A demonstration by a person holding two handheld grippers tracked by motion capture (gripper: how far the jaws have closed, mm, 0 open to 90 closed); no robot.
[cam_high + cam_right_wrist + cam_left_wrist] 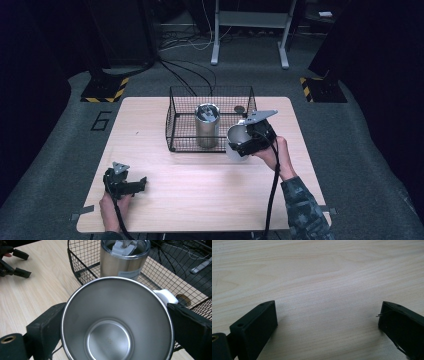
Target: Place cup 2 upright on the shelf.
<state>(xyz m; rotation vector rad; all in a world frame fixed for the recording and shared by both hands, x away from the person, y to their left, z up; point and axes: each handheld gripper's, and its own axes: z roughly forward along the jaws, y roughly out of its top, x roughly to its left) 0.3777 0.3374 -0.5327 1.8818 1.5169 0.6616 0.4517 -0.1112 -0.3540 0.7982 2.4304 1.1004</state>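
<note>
- High view: right gripper (pixel 239 141) sits at the front right corner of the wire basket (pixel 175 120), clamped on a steel mug (pixel 235 136); mug is off the table, tipped so its mouth faces up and left.
- Right hand (pixel 275 154) holds that gripper from the right; camo sleeve (pixel 305 210) comes in from the bottom edge, black cable (pixel 272 190) trails down.
- Right gripper view: both black jaws press the mug's outer wall, one each side; mug (pixel 116 320) is open-topped and shiny inside, with a white handle piece (pixel 165 296) at upper right, just above the right jaw.
- Steel tumbler (pixel 206 125) with a clear lid stands upright inside the basket, near its front wall; in the right gripper view the tumbler (pixel 123 261) is just behind the mug, with basket mesh between them.
- Small dark round thing (pixel 239 109) lies in the basket's back right corner; can't tell what it is.
- Left gripper (pixel 143 183) rests low on the wooden table (pixel 200 190) near the front left, well apart from basket and mug, held by the left hand (pixel 111 206).
- Left gripper view: jaws stand wide apart with bare wood (pixel 324 290) between them.
- The basket sits at the table's back centre.
</note>
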